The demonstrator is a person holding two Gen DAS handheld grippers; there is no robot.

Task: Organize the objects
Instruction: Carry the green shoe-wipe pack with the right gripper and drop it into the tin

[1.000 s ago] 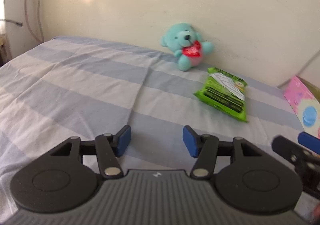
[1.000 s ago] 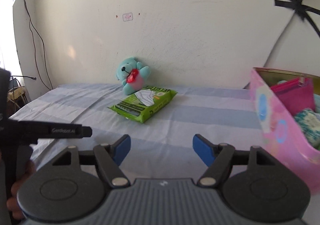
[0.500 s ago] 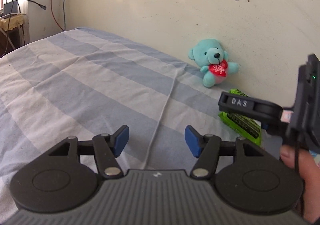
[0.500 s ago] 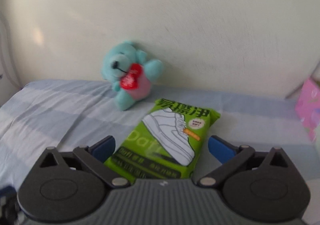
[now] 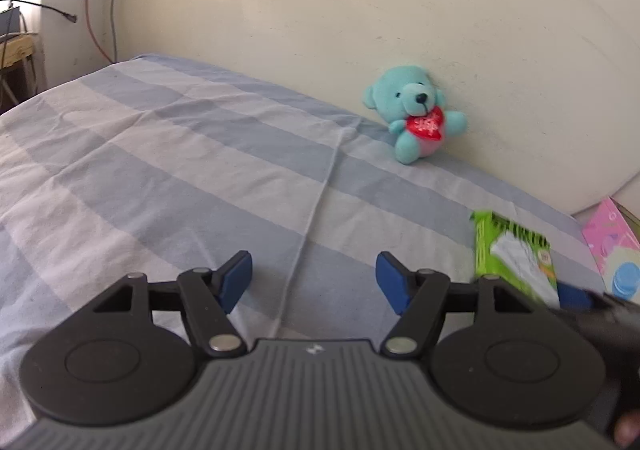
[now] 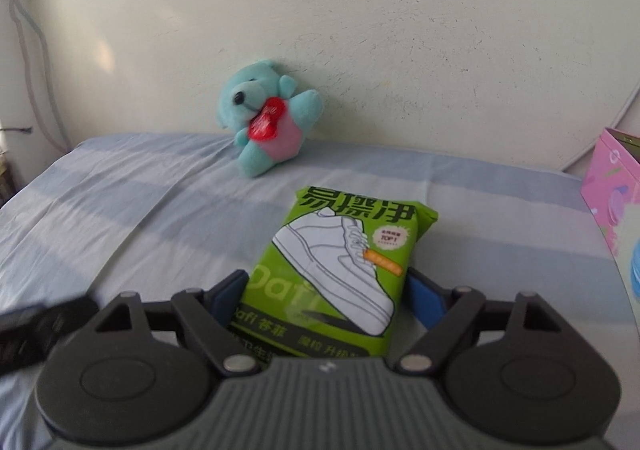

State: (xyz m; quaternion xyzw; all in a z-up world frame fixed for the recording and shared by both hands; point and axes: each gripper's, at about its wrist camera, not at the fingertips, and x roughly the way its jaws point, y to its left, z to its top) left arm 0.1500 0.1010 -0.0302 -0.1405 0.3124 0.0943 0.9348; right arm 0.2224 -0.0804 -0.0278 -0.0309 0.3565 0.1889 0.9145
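Closing around the green wipes pack (image 6: 340, 270), the right hand-held gripper (image 6: 326, 290) has the pack between its blue pads; contact cannot be confirmed. The pack lies on the striped bed (image 6: 140, 210), near the teal bear (image 6: 268, 122) at the wall. The left hand-held gripper (image 5: 314, 280) is opening, nothing between its pads.
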